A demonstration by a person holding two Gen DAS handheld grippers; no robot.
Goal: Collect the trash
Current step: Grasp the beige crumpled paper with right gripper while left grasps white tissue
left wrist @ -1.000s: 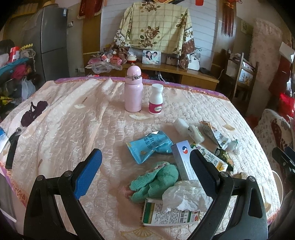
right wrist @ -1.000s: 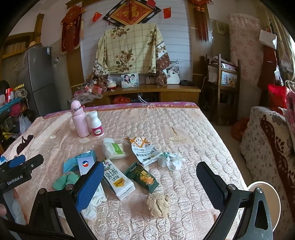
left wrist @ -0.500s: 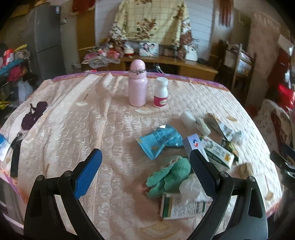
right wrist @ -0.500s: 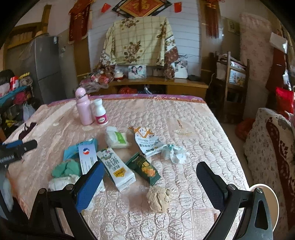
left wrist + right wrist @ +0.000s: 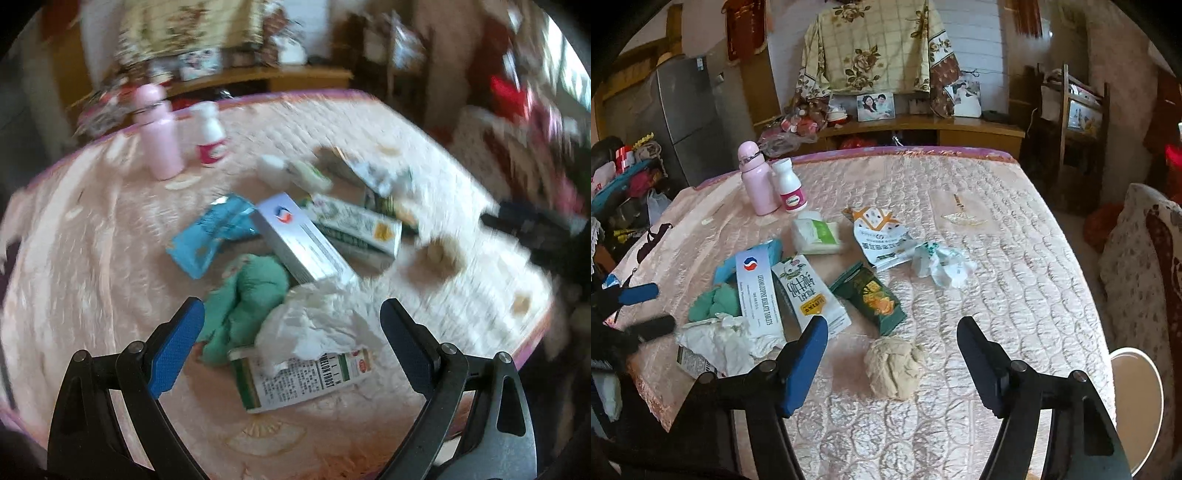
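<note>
Trash lies scattered on a pink quilted table cover. My left gripper is open above a crumpled white tissue that lies on a green-and-white carton, beside a green cloth. This view is blurred. My right gripper hangs over a brown crumpled paper ball; its jaws are closing, with the ball low between them and untouched. Farther off lie a white medicine box, a milk carton, a green snack bag and a crumpled wrapper.
A pink bottle and a white pill bottle stand at the back left. A tissue pack and a white pouch lie mid-table. A round white rim and a patterned sofa arm sit off the right edge.
The left gripper has rolled and dropped toward the white tissue, so its view now smears. The right gripper has sunk toward the brown paper ball and its jaws have narrowed.
</note>
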